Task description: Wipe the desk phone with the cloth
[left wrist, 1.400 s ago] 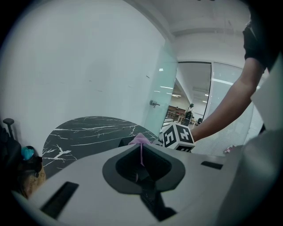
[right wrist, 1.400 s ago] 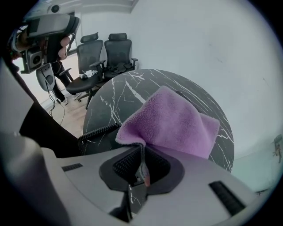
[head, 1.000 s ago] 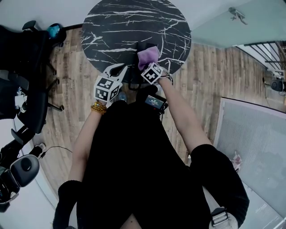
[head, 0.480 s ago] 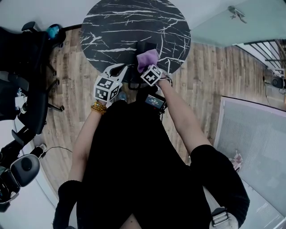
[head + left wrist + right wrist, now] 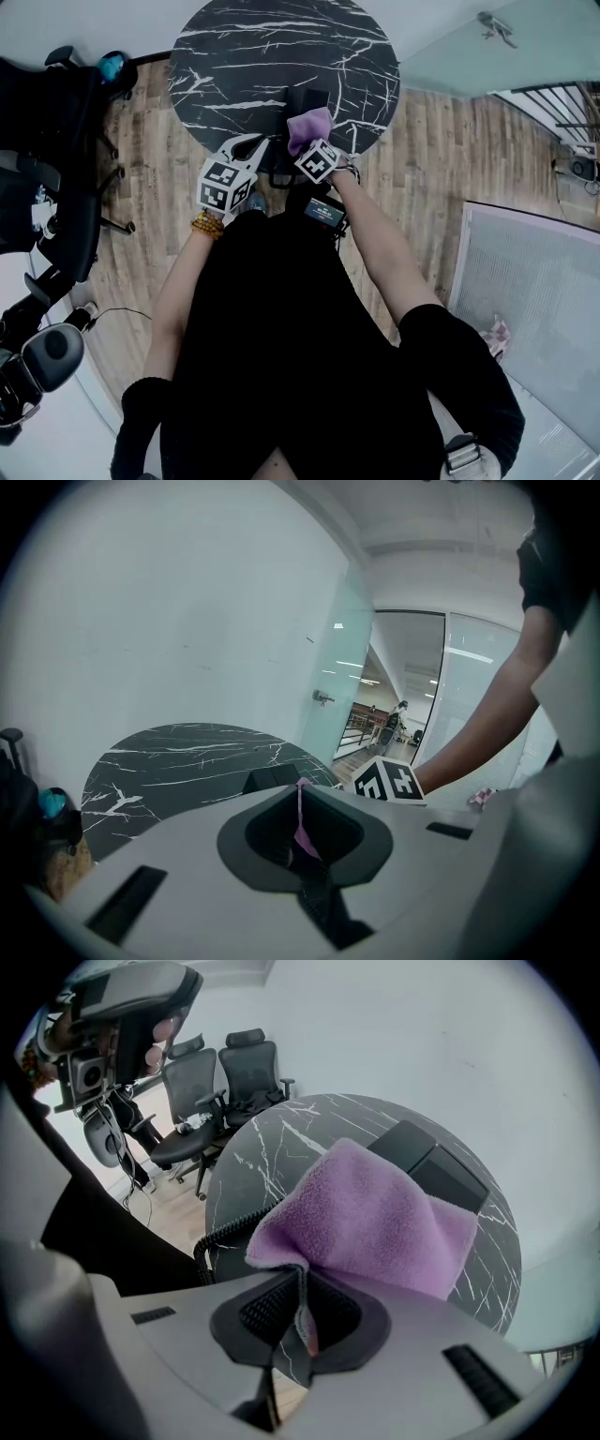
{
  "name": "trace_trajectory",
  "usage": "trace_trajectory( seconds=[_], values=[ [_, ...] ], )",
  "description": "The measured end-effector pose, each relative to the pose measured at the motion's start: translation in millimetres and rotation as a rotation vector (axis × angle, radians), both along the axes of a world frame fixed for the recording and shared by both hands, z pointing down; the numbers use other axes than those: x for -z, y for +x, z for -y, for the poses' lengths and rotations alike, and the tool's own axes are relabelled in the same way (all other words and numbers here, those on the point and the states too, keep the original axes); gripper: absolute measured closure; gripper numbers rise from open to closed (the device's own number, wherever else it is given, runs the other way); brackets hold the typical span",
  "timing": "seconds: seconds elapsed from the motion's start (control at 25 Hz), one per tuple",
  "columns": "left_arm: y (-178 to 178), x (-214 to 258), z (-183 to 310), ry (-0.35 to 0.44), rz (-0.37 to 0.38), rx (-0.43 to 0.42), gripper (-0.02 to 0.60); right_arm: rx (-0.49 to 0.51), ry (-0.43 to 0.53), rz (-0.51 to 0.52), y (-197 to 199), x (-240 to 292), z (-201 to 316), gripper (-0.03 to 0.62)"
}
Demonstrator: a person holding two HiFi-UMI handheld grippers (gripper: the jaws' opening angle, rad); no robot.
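Observation:
The black desk phone (image 5: 292,101) sits at the near edge of the round black marble table (image 5: 244,56). My right gripper (image 5: 307,142) is shut on a purple cloth (image 5: 310,123), which drapes over the phone's near part. In the right gripper view the cloth (image 5: 375,1218) covers much of the phone (image 5: 433,1172), and its coiled cord (image 5: 223,1233) shows at the left. My left gripper (image 5: 253,148) hovers just left of the phone with its jaws together and nothing seen in them. The phone (image 5: 271,778) lies just beyond that gripper (image 5: 300,803).
Black office chairs (image 5: 52,197) stand on the wood floor left of the table, also seen in the right gripper view as chairs (image 5: 225,1077). A glass wall (image 5: 342,677) rises behind the table. My black-clothed body (image 5: 300,356) fills the lower head view.
The right gripper and the cloth have slid a little toward me over the phone. The left gripper has stayed put.

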State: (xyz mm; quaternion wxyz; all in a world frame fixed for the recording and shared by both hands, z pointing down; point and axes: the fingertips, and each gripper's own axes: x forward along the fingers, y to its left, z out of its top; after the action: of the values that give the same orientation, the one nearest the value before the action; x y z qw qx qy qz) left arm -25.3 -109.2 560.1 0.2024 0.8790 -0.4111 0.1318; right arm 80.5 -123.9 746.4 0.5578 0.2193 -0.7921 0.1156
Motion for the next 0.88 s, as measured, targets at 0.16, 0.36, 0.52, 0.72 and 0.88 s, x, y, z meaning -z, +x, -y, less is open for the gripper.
trace_trajectory(
  seconds=[0.16,0.36,0.52,0.72,0.88],
  values=[
    [2,-1,-1,-0.003,0.003,-0.007,0.56,-0.006,-0.002,0.013,-1,0,0,0.545],
    [1,0,0,-0.006,0.002,-0.009,0.56,-0.031,-0.01,0.028,-1,0,0,0.545],
    [2,-1,0,-0.006,-0.002,-0.007,0.56,-0.04,-0.026,0.051,-2,12,0,0.545],
    [2,1,3,-0.002,-0.011,-0.005,0.559,-0.04,-0.011,0.076,-2,46,9,0.544],
    [2,2,5,-0.003,-0.018,-0.007,0.56,-0.038,0.051,0.129,0,66,35,0.543]
  ],
)
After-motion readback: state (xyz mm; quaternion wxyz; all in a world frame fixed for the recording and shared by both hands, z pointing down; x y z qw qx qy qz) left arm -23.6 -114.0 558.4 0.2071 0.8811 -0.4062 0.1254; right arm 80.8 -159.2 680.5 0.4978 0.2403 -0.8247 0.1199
